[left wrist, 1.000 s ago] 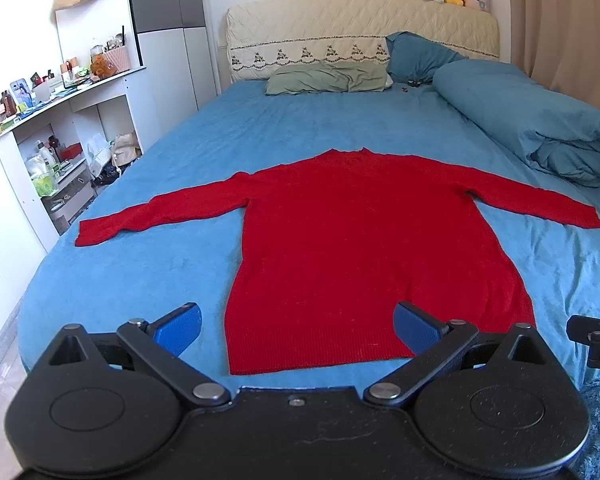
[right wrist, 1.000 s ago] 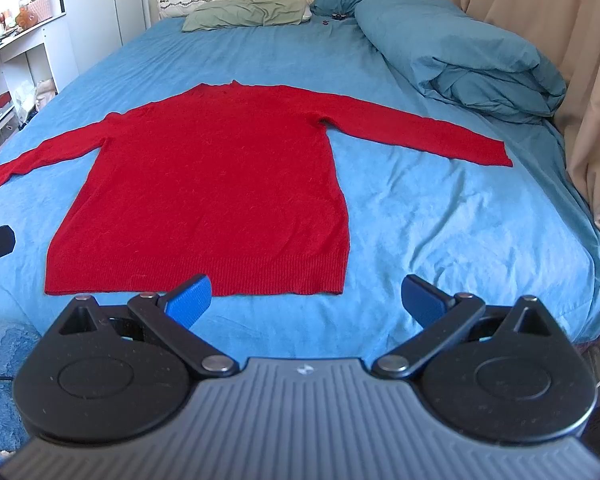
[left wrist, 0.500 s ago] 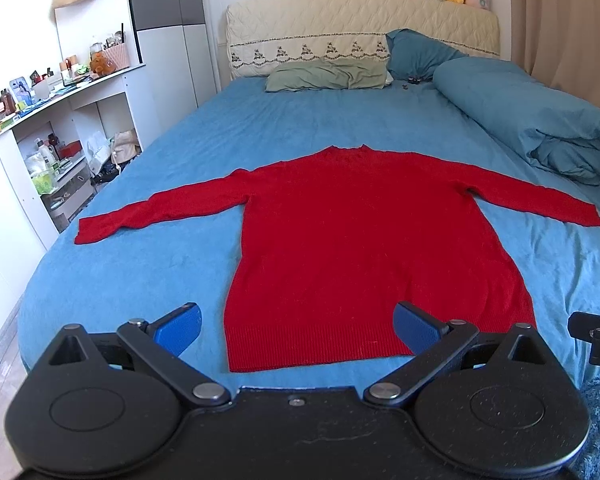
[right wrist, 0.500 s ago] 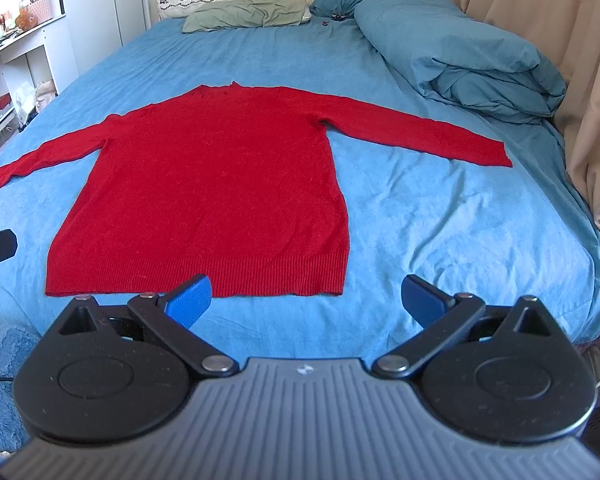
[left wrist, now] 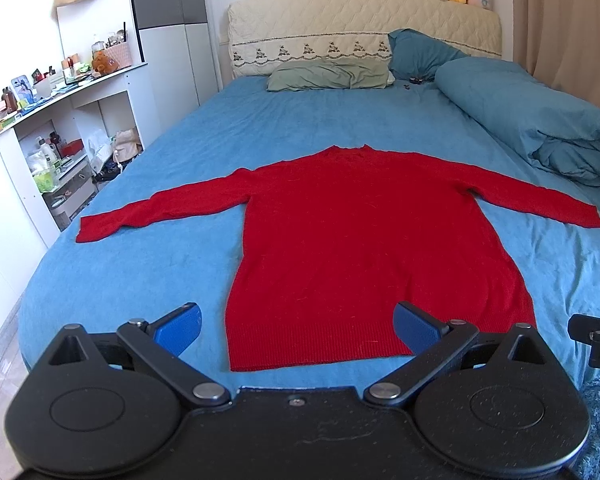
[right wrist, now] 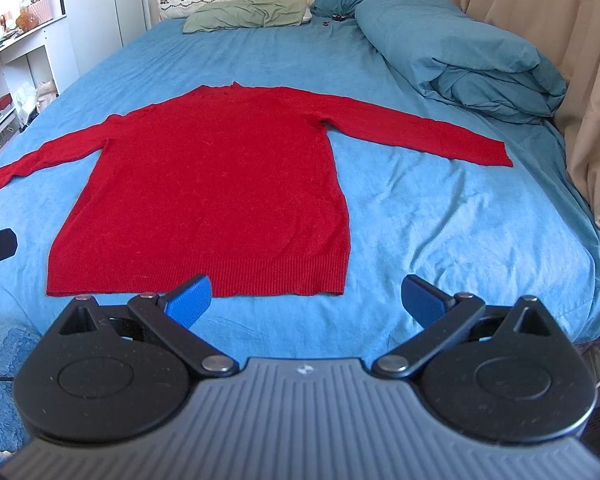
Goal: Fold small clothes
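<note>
both grippers level, side by side, pointing forward. left gripper (left wrist: 296,326) spread wide, blue pads (left wrist: 178,327) gripping nothing. right gripper (right wrist: 306,298) the same, fingers (right wrist: 424,300) splayed, nothing between them.

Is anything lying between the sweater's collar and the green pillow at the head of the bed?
No. Between the red sweater and the green pillow is only bare blue sheet, clearest in the left wrist view.
</note>
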Demonstrator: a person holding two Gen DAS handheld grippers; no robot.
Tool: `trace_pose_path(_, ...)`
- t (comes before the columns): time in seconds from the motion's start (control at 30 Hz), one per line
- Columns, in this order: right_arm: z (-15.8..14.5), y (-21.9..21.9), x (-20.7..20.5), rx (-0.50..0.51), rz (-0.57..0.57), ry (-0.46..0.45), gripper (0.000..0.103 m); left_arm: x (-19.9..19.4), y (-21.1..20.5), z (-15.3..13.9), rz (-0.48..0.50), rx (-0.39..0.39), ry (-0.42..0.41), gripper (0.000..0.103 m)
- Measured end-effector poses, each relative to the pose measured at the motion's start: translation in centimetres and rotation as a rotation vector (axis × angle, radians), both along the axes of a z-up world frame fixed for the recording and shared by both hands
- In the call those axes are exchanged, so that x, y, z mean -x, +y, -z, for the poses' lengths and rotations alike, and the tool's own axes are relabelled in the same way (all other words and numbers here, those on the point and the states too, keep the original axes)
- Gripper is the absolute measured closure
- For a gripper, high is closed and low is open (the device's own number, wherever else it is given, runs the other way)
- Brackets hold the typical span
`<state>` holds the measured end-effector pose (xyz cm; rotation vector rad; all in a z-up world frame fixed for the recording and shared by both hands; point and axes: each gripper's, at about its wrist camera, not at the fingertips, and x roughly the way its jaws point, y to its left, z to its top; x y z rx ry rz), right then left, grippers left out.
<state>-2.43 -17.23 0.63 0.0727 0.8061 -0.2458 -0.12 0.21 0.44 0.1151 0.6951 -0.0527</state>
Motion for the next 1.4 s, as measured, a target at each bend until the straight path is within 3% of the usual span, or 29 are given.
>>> trace_pose_path(1.4, -1.2, 0.7, -0.4, -0.015, -0.019, -0.013, 0.000, -0.2, 0.0, -1.2, -0.025, -0.013, -0.020, 0.000)
